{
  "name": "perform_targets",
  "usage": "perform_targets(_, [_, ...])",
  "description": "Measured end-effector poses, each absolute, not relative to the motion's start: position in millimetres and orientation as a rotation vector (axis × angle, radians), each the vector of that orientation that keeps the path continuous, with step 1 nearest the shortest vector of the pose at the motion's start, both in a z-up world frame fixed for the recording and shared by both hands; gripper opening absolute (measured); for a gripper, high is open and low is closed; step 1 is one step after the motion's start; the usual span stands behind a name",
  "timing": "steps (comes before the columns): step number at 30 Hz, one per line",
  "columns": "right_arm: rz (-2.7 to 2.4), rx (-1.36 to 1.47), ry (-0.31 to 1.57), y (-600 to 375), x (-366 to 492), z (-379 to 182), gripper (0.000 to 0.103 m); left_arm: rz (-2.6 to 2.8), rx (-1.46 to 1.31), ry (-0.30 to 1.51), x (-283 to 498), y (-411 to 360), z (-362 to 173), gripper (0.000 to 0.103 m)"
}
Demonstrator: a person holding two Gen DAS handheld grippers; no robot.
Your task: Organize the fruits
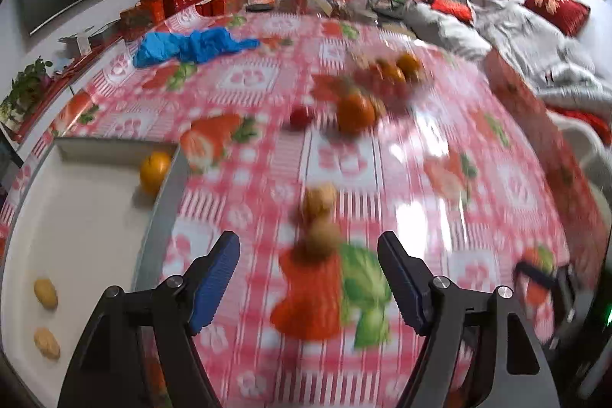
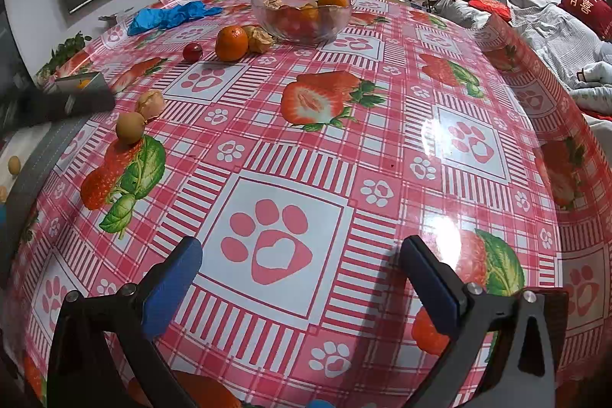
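Our left gripper [image 1: 308, 287], jaws apart and empty, has two small tan round fruits [image 1: 319, 238] just ahead and the white tray's grey rim [image 1: 162, 201] at its left. Our right gripper [image 2: 302, 280], also spread, faces bare checked tablecloth [image 2: 382, 125].

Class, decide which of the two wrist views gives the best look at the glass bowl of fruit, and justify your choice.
The right wrist view. There the glass bowl is sharp: its clear rim, oranges and red fruit inside all show. In the left wrist view, motion blur smears the bowl into orange and red patches, and its glass wall is barely traceable.
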State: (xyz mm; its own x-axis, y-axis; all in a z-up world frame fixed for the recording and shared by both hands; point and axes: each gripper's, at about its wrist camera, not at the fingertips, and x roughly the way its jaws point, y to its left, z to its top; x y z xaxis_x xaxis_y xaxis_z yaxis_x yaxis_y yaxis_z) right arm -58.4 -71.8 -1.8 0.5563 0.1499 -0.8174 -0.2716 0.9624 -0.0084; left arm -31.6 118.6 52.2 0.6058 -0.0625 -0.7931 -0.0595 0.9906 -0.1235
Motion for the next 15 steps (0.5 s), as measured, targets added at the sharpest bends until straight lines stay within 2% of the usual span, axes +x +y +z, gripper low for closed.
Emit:
perform_targets(7, [0.25, -0.139, 0.95, -72, -58, -2, 0.103, 0.029, -0.11, 0.979, 13, 110, 32, 0.075])
perform_targets(8, [0.25, -0.139, 0.95, -72, -58, -2, 0.103, 0.031, -0.102, 0.992, 15, 108, 28, 0.071])
perform_targets(10, [0.25, -0.139, 0.949, -72, -58, -2, 0.103, 0.023, -0.091, 1.031, 18, 104, 18, 0.046])
perform_targets(12, [0.25, -0.139, 0.949, -72, -58, -2, 0.103, 0.03, -0.082, 1.033, 19, 102, 13, 0.038])
perform_targets(13, [0.25, -0.139, 0.949, -72, -58, -2, 0.103, 0.017, -0.085, 1.035, 20, 101, 12, 0.03])
perform_targets(15, [0.25, -0.139, 0.949, -72, -58, -2, 0.103, 0.017, -0.091, 1.031, 21, 102, 13, 0.025])
